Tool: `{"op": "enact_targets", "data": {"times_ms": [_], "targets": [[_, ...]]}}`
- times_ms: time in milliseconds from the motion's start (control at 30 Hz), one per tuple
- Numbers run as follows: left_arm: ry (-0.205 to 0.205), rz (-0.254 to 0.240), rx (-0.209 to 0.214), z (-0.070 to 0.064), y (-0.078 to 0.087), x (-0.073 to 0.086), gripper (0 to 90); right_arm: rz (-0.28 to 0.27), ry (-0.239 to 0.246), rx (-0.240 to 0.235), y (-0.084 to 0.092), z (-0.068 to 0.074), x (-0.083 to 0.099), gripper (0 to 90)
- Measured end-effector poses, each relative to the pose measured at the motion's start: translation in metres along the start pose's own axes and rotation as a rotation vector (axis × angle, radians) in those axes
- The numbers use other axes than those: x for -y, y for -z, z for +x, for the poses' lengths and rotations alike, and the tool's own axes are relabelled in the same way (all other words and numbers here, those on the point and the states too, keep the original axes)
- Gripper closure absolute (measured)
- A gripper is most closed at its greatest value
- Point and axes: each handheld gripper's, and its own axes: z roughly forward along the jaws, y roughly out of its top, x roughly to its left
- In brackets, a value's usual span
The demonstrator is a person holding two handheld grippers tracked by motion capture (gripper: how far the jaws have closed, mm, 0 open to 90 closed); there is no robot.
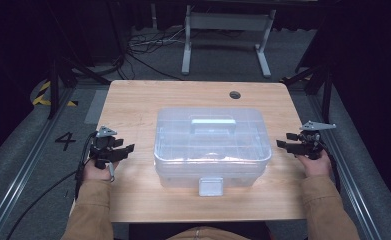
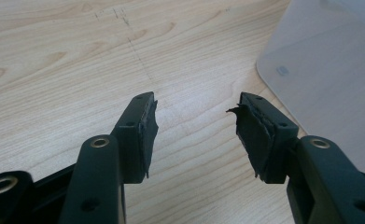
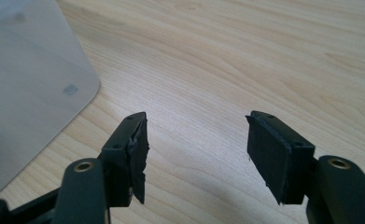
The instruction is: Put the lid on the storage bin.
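Clear plastic box [image 1: 212, 147], lidded, latch at its front, sat mid-table [image 1: 133, 100]; you flanked it. Your left gripper [image 1: 125, 150] hung just beside its left wall, jaws spread wide over bare wood, nothing between the pads [image 2: 147, 135]. Your right gripper [image 1: 285, 145] stood off the right wall, likewise spread and empty. Step in hand, as I judged it: the approach, before any contact. Next move called for bringing both grippers inward, level and together, onto the box sides or toward the front latch [image 1: 211, 186].
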Motion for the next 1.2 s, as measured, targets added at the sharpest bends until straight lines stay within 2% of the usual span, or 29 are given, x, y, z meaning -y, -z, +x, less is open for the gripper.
{"op": "enact_targets", "data": {"times_ms": [500,667,833,967,1200], "targets": [[-0.014,0.074,0.026,-0.004,-0.015,0.003,47.7,0.061,0.028,-0.005,-0.017,0.004,0.006,38.9],[-0.038,0.124,0.040,-0.008,-0.022,0.004,47.4,0.067,0.043,0.003,-0.019,0.005,0.008,38.9],[-0.073,0.141,0.043,-0.010,-0.025,0.003,46.9,0.086,0.046,0.004,-0.024,0.005,0.011,38.4],[-0.084,0.155,0.046,-0.012,-0.026,0.003,46.6,0.097,0.048,0.005,-0.026,0.006,0.012,38.4],[-0.071,0.165,0.048,-0.013,-0.029,0.005,45.6,0.104,0.053,0.010,-0.028,0.006,0.014,38.1]]}}
